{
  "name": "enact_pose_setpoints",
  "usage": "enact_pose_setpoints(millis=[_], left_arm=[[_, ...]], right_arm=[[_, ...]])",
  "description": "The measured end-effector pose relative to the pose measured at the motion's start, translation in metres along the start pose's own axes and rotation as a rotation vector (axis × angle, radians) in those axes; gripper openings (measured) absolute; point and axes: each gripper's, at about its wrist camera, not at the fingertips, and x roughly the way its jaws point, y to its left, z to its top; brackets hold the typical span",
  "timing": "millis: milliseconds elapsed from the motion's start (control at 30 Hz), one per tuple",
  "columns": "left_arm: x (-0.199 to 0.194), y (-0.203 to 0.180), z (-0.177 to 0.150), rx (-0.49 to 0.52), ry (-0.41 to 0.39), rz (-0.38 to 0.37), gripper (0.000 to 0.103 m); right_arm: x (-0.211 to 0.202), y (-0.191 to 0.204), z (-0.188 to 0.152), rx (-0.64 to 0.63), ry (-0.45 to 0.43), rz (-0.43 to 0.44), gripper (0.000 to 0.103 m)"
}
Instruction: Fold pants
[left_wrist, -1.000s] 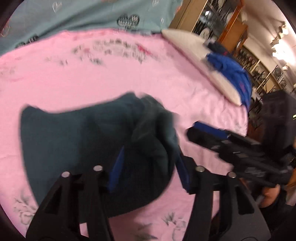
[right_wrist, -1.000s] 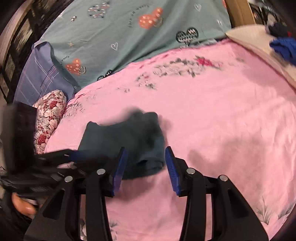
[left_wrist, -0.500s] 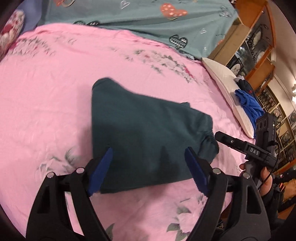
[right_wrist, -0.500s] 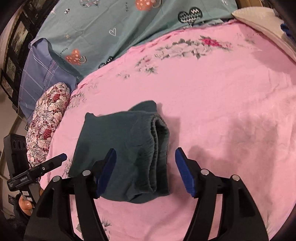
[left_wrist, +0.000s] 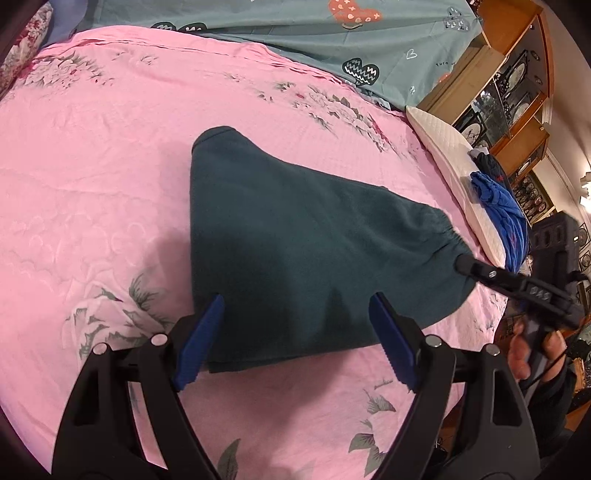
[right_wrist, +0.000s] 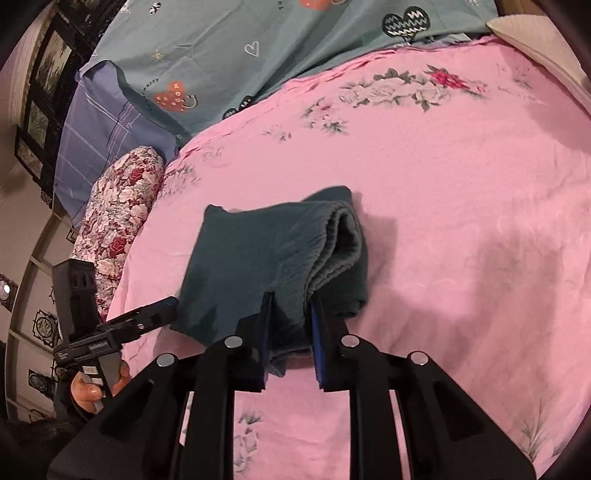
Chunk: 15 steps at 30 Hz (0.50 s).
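- Lying folded into a compact bundle, the dark teal pants (left_wrist: 295, 251) are sitting on the pink floral bedspread (left_wrist: 92, 184), roughly at its middle.
- Showing toward the right wrist camera is the gathered elastic waistband (right_wrist: 332, 243), doubled over in thick layers at the bundle's right end.
- The right gripper (right_wrist: 290, 332) is pinching the near edge of the bundle — its blue-padded fingers (right_wrist: 317, 332) are standing narrow with bunched cloth clamped between them.
- The left gripper (left_wrist: 295, 332) is hanging just over the near edge of the pants with its blue pads (left_wrist: 201, 338) spread wide, gripping nothing.
- In the left wrist view the right gripper's tip is touching the waistband corner of the pants, with the person's hand (left_wrist: 524, 350) wrapping its handle.
- Beyond the bedspread a teal sheet with heart prints (right_wrist: 258, 48) is spreading out, a floral pillow (right_wrist: 118, 218) is resting at the left edge, and a white pillow (left_wrist: 454, 177) is carrying blue clothing (left_wrist: 498, 199).
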Motion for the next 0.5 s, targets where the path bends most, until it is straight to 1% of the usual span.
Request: enact_pose_setpoints(millis=[133, 233, 300, 367, 400, 433, 467, 500], left_arm=[[-0.015, 0.011, 0.000, -0.026, -0.035, 0.002, 0.082], [-0.026, 0.016, -0.003, -0.036, -0.057, 0.013, 0.083], [-0.035, 0.021, -0.005, -0.046, -0.071, 0.021, 0.083], [-0.047, 0.026, -0.007, -0.057, -0.097, 0.036, 0.084], [-0.052, 0.029, -0.007, -0.061, -0.109, 0.041, 0.086], [-0.058, 0.032, -0.007, -0.071, -0.124, 0.046, 0.086], [-0.063, 0.035, -0.008, -0.080, -0.136, 0.050, 0.087], [-0.066, 0.037, -0.009, -0.088, -0.144, 0.051, 0.087]], right_arm=[[-0.004, 0.040, 0.032, -0.067, 0.004, 0.058, 0.019], [0.000, 0.083, 0.063, -0.134, -0.007, 0.116, 0.019], [-0.006, 0.113, 0.082, -0.189, -0.039, 0.162, 0.019], [-0.026, 0.135, 0.093, -0.237, -0.103, 0.216, 0.019], [-0.038, 0.140, 0.096, -0.256, -0.141, 0.232, 0.019], [-0.045, 0.136, 0.097, -0.251, -0.165, 0.237, 0.019], [-0.046, 0.124, 0.096, -0.224, -0.167, 0.235, 0.019], [-0.040, 0.111, 0.095, -0.192, -0.151, 0.216, 0.019]])
